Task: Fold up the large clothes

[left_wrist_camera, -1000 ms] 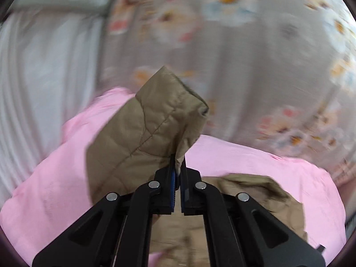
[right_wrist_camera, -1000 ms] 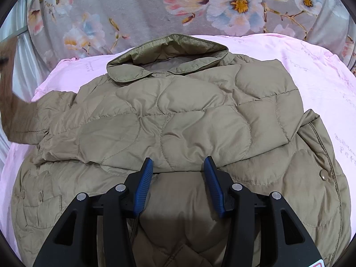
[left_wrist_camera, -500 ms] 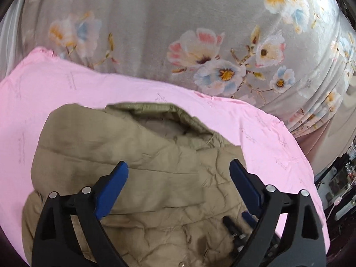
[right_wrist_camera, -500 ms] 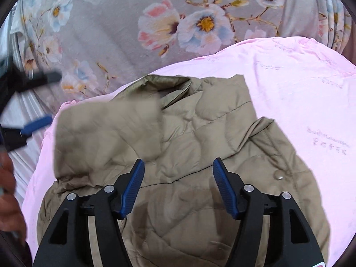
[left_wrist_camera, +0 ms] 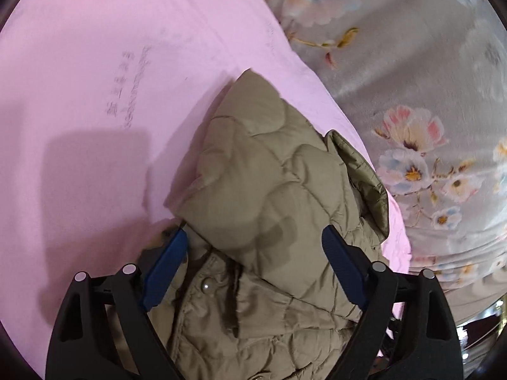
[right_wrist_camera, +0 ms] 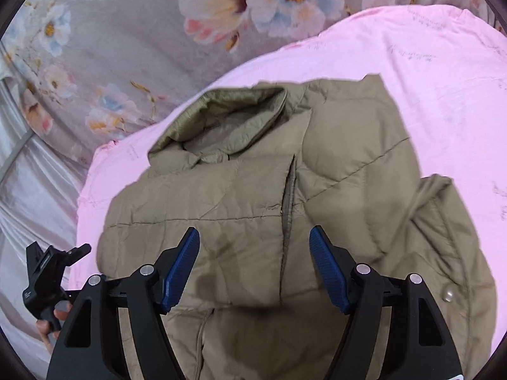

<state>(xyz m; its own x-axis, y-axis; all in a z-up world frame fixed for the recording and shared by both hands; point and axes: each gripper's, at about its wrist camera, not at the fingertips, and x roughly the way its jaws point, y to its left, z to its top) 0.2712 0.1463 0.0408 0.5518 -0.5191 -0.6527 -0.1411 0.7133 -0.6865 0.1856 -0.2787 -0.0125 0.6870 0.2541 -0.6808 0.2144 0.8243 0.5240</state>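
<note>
likely, with both grippers' jaws wide open and empty, the puffy jacket (right_wrist_camera: 253, 209) sleeves spring back unfolded.

Jacket (right_wrist_camera: 332, 196): quilted khaki cloth, puffy, faint sheen, stitched in curved panels; collar lining finer-ribbed; one glossy snap button (right_wrist_camera: 447, 292)
Sheet (left_wrist_camera: 95, 95): pink cloth, matt, smooth, faint printed lettering
Bedspread (right_wrist_camera: 126, 31): grey floral cloth, soft, slightly lustrous
Left gripper (left_wrist_camera: 253, 253): matt black plastic frame, bright metal pin heads, blue pads (left_wrist_camera: 164, 266) matt
Right gripper (right_wrist_camera: 255, 259): same black plastic; blue pads (right_wrist_camera: 182, 269) finely ribbed
</note>
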